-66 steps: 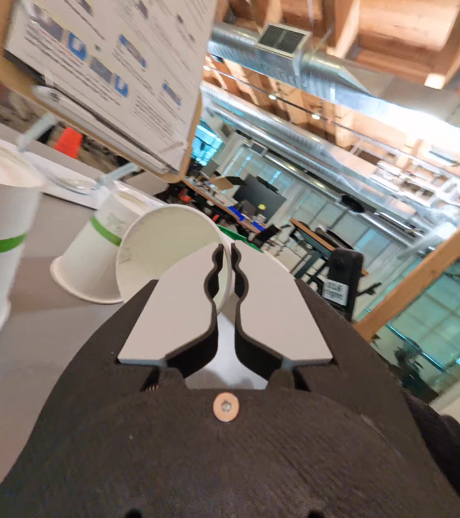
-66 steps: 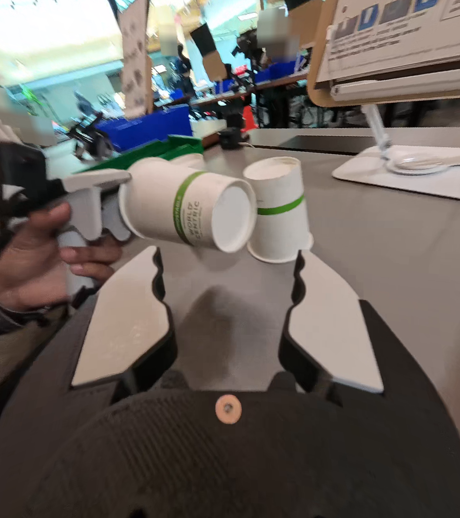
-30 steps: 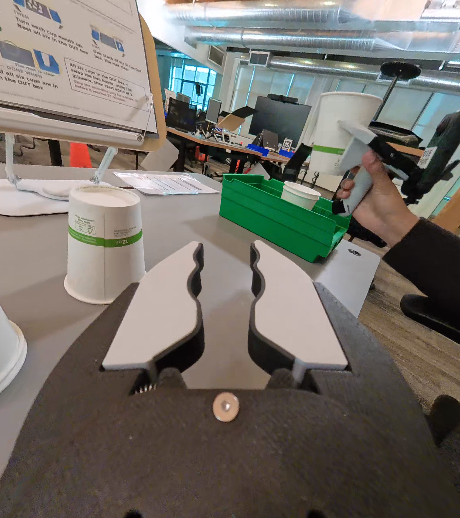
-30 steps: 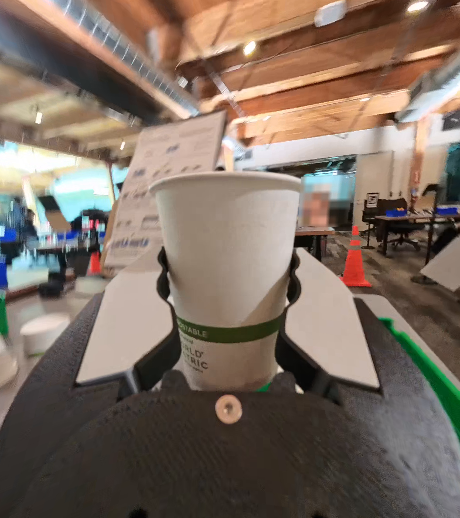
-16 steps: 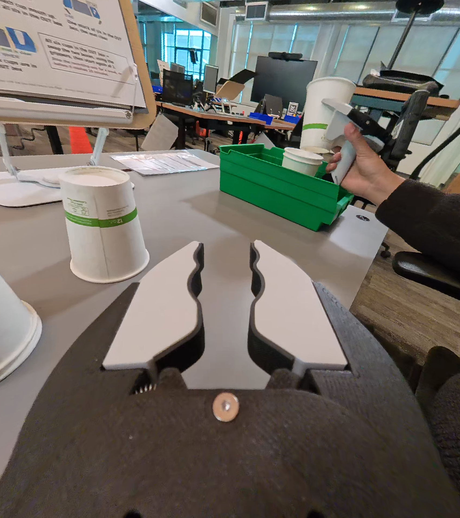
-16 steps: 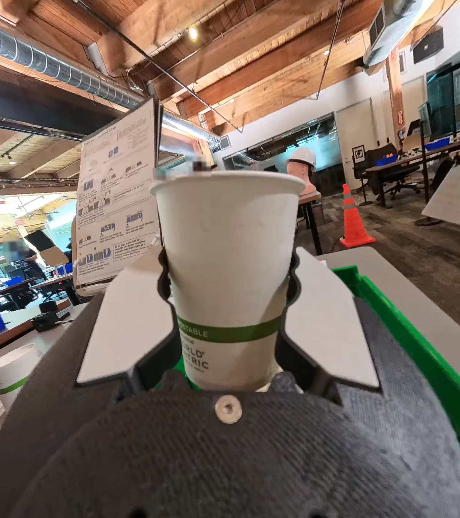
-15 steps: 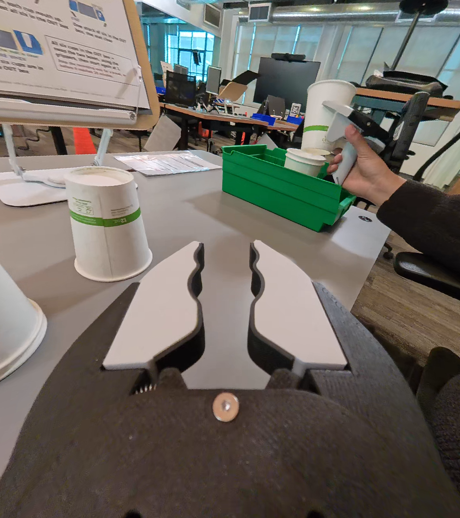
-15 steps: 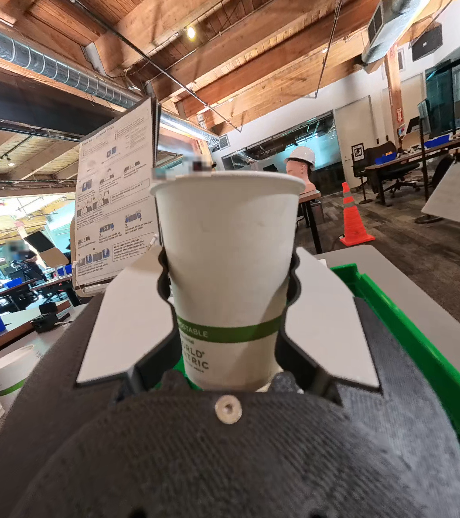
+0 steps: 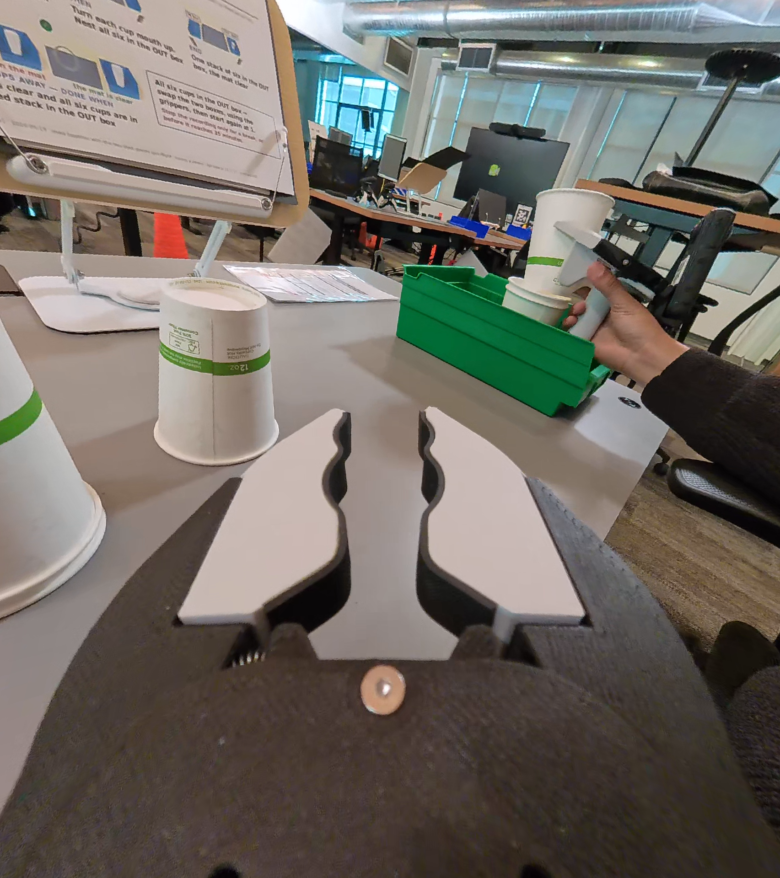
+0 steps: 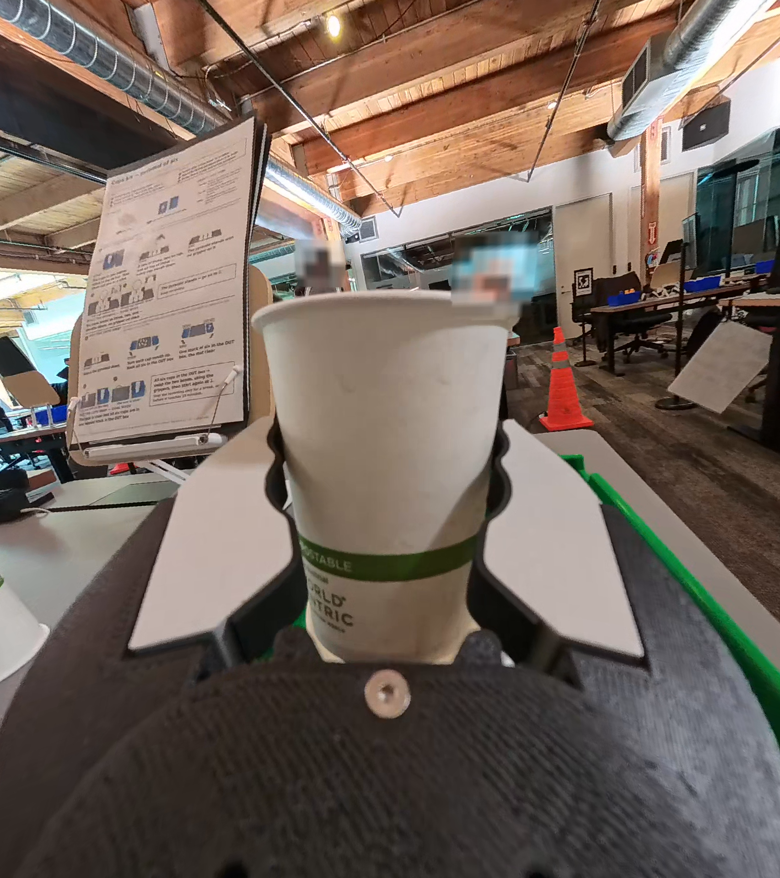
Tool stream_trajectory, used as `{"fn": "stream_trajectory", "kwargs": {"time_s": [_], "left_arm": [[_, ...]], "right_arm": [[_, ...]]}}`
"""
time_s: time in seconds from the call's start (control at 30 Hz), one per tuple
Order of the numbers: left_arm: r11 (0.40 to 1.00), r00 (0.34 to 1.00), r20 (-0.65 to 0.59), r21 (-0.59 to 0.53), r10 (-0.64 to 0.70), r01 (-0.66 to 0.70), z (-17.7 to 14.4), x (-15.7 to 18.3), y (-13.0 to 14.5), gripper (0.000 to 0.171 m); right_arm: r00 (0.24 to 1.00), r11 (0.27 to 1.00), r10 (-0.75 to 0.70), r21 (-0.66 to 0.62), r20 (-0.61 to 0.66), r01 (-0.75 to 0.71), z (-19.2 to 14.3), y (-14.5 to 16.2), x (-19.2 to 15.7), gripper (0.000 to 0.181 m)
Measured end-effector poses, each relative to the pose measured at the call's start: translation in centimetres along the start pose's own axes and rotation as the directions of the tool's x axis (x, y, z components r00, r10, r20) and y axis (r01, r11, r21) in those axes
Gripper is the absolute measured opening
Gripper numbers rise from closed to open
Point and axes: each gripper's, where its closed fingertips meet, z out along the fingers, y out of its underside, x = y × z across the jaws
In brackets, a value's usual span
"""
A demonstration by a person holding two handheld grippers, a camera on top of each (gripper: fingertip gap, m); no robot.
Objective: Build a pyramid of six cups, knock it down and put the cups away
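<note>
My right gripper (image 10: 385, 430) is shut on a white paper cup with a green band (image 10: 388, 380), upright with its mouth up. In the left wrist view this held cup (image 9: 563, 223) sits in the mouth of another cup (image 9: 533, 299) that stands in the green bin (image 9: 487, 342), with the right gripper (image 9: 580, 266) and a hand behind it. My left gripper (image 9: 383, 418) is open and empty above the grey table (image 9: 354, 361). Two more cups stand upside down near it, one ahead to the left (image 9: 214, 366) and one at the far left (image 9: 3, 451).
An instruction sheet on a stand (image 9: 117, 95) with a white base (image 9: 74, 304) stands at the back left. A laminated sheet (image 9: 307, 285) lies behind the bin. The table's edge (image 9: 635, 451) is to the right, with a black chair (image 9: 735, 499) beyond it. The bin's rim (image 10: 711, 594) lies under my right gripper.
The cup passed from my left gripper to my right, was turned mouth up and carried over the green bin. It has now come down into the cup in the bin.
</note>
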Motion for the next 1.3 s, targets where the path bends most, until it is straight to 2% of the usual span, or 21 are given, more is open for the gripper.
{"fn": "stream_trajectory", "kwargs": {"time_s": [0.47,0.7,0.83,0.9,0.97,1.03,1.07,1.2,1.3], "left_arm": [[1.000,1.000,-0.006,-0.013,-0.006,0.006,0.1,0.1,0.3,0.028],[1.000,1.000,-0.001,-0.018,-0.002,0.002,0.1,0.0,0.3,0.028],[1.000,1.000,-0.002,-0.023,-0.006,0.006,0.2,0.0,0.4,0.028],[1.000,1.000,-0.002,-0.025,-0.005,0.005,0.2,0.0,0.5,0.028],[1.000,1.000,-0.001,-0.027,-0.002,0.002,0.2,0.0,0.5,0.028],[1.000,1.000,0.001,-0.030,0.002,-0.002,0.2,0.0,0.6,0.028],[1.000,1.000,0.001,-0.031,0.003,-0.003,0.2,0.0,0.6,0.028],[0.999,1.000,0.001,-0.039,0.001,-0.001,0.3,0.0,0.8,0.028],[0.999,1.000,0.001,-0.043,0.003,-0.003,0.3,0.0,0.8,0.028]], "right_arm": [[0.998,0.998,-0.057,-0.012,-0.036,0.057,-0.5,0.0,0.4,0.089],[1.000,1.000,-0.012,-0.027,-0.010,0.011,-1.4,-0.4,0.3,0.101],[0.999,0.999,0.045,0.019,-0.015,-0.044,-2.2,-1.6,0.6,0.098],[0.998,0.998,0.063,0.028,-0.026,-0.062,-2.5,-2.1,0.9,0.090],[0.992,0.998,0.053,-0.037,-0.117,-0.058,-2.9,-1.5,2.4,0.057],[0.964,0.986,0.033,-0.151,-0.263,-0.075,-3.9,-0.4,4.4,0.056],[0.952,0.979,0.024,-0.186,-0.306,-0.084,-4.4,0.0,4.9,0.049],[0.949,0.985,-0.030,-0.169,-0.313,-0.025,-5.8,-1.0,4.5,0.004],[0.959,0.993,-0.059,-0.119,-0.278,0.026,-5.6,-2.2,3.7,0.000]]}}
